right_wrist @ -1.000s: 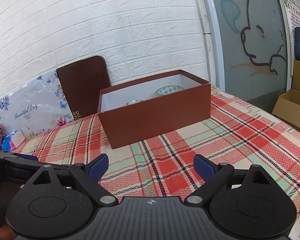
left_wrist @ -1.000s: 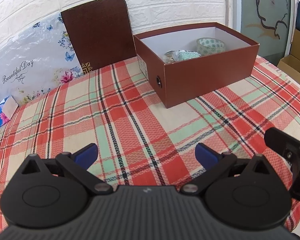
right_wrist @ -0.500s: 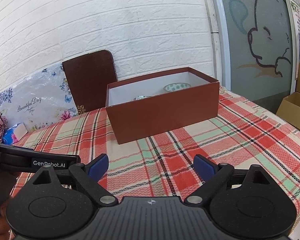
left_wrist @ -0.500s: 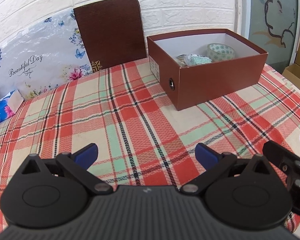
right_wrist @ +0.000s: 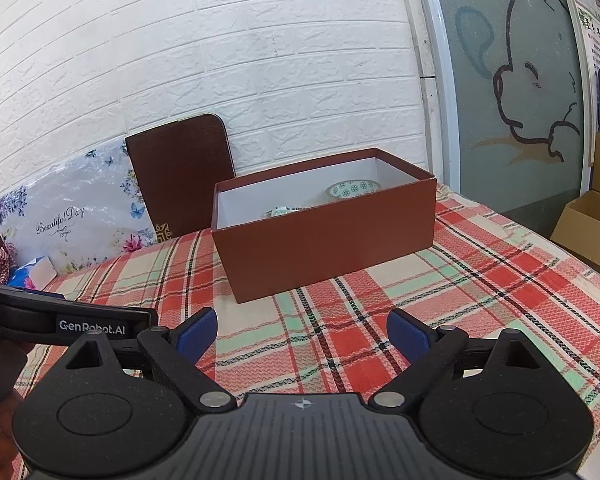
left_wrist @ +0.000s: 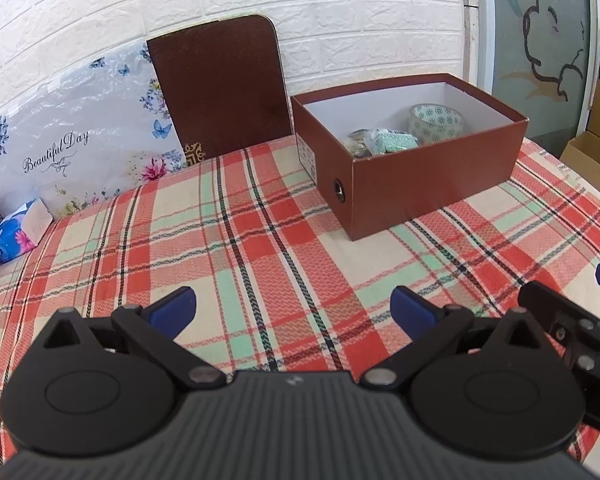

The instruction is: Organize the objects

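Observation:
A brown shoebox [left_wrist: 432, 184] [right_wrist: 324, 248] stands open on the plaid tablecloth [left_wrist: 260, 248] [right_wrist: 480, 288], toward the back right. Inside it lie a patterned bowl [left_wrist: 434, 120] [right_wrist: 354, 190] and a green packet [left_wrist: 392, 142] beside some smaller items. Its brown lid [left_wrist: 220, 88] [right_wrist: 182, 176] leans upright against the white brick wall. My left gripper [left_wrist: 292, 308] is open and empty over the cloth near the front edge. My right gripper [right_wrist: 302, 330] is also open and empty, well short of the box.
A floral "Beautiful Day" bag [left_wrist: 72, 148] [right_wrist: 68, 220] leans on the wall at left, with a blue tissue pack [left_wrist: 18, 236] [right_wrist: 32, 274] beside it. Cardboard cartons [right_wrist: 592, 224] sit on the floor at right. The other gripper's body [right_wrist: 64, 322] shows at the left.
Both grippers have pulled back and risen a little, so the box looks smaller and farther right in the left view. Both stay open and empty.

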A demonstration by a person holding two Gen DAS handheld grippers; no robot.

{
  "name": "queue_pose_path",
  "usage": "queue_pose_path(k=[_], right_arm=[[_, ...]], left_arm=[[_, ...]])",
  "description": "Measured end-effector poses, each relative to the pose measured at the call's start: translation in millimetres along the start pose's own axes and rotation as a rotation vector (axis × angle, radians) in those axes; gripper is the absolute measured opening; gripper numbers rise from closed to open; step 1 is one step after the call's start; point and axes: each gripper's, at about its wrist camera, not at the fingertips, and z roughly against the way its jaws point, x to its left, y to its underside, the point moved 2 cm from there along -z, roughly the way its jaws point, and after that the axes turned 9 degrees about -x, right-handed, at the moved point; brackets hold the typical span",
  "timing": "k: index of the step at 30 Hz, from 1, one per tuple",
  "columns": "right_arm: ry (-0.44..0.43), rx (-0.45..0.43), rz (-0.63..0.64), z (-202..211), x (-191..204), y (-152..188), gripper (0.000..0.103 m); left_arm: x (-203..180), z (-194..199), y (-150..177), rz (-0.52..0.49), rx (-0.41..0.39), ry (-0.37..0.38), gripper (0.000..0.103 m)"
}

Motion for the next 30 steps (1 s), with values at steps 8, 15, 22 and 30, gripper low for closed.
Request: queue_pose_path(k=[8,15,22,30], right_arm=[[-0.011,0.028,-0.002,-12.1,-0.5,8.3,0.092],[0.009,0.022,-0.037,-7.4,-11.8,9.3,0.092],[0.009,0.009,-0.019,-3.7,-15.1,7.1,0.093],[0.013,0.020,-0.037,-4.6,-17.2,7.0,0.093]], left_arm=[[-1.4,-4.1,-2.6,-0.027,-0.031,-0.023,0.103],[-10.6,-7.3,0.2,-0.032,0.001,0.003,0.103],[-12.6,-7.2,-5.6,-0.007,0.005,0.011,0.103],[-13.9,-9.1,-3.6,-0.004,0.031,0.011,0.103]])
